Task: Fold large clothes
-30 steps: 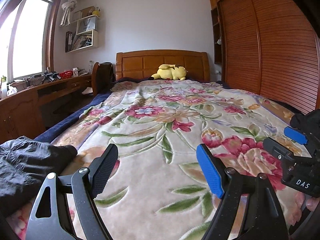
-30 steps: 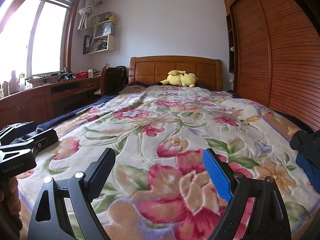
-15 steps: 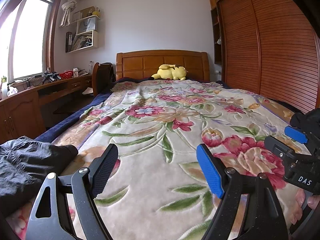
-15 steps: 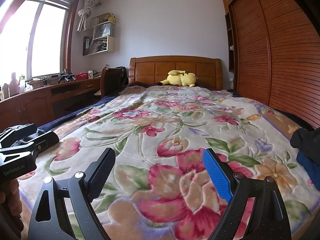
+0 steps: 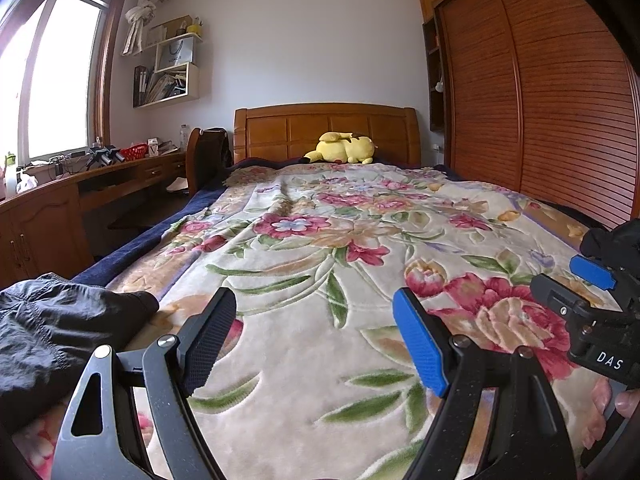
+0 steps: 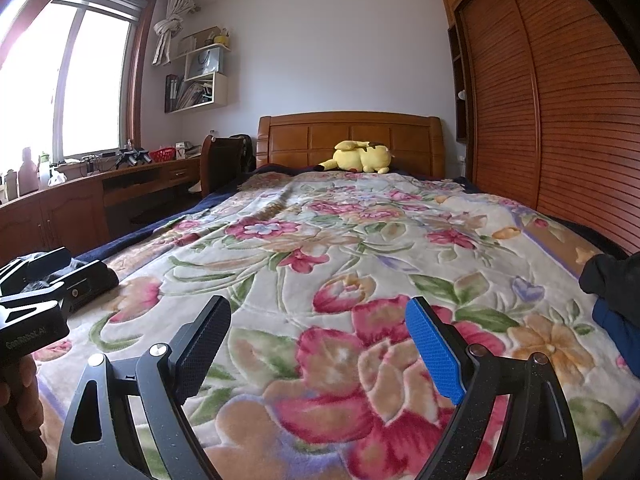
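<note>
Hovering over the blanket (image 5: 304, 264), my left gripper (image 5: 316, 340) and right gripper (image 6: 320, 344) stand spread, empty. Dark garment (image 5: 60, 332) lies bunched at the bed's left edge, just beside my left jaws; left hand nearer. Long axis unclear.

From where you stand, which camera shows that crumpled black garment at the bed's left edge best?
The left wrist view: the crumpled black garment fills its lower left corner, seams and folds visible. In the right wrist view only a scrap shows, behind the left gripper.
</note>
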A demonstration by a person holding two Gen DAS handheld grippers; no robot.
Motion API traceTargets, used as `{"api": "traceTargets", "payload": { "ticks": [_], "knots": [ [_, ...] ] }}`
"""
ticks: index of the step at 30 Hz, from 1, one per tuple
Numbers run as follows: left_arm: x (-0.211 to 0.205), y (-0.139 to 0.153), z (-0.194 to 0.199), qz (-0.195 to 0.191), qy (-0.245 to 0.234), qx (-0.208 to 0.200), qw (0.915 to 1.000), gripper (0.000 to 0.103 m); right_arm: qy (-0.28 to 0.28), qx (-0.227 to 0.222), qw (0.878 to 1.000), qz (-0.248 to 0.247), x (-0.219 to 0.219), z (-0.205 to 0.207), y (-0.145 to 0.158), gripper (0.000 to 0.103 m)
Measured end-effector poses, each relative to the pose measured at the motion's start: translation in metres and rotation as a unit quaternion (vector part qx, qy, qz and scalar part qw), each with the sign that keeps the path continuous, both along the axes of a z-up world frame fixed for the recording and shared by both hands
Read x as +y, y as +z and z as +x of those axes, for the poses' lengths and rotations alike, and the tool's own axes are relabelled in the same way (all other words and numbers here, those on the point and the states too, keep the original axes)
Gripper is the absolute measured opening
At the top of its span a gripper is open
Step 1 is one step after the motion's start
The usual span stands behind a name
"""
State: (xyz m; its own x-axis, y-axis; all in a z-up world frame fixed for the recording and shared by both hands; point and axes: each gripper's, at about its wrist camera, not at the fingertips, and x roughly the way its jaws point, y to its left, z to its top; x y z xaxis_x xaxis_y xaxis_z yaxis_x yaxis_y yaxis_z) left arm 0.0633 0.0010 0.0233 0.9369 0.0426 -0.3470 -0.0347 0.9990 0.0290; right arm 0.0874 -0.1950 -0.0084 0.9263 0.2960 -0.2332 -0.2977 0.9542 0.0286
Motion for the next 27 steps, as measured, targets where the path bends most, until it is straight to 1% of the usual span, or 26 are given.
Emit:
{"api": "traceTargets", "payload": {
  "ticks": [27],
  "knots": [
    [0.0023,-0.0005,-0.0016,0.001,-0.001,-0.002,1.0,0.081,-0.001,0.0,1.0,0.006,-0.008,-0.0009,0.0014,0.09]
  ]
}}
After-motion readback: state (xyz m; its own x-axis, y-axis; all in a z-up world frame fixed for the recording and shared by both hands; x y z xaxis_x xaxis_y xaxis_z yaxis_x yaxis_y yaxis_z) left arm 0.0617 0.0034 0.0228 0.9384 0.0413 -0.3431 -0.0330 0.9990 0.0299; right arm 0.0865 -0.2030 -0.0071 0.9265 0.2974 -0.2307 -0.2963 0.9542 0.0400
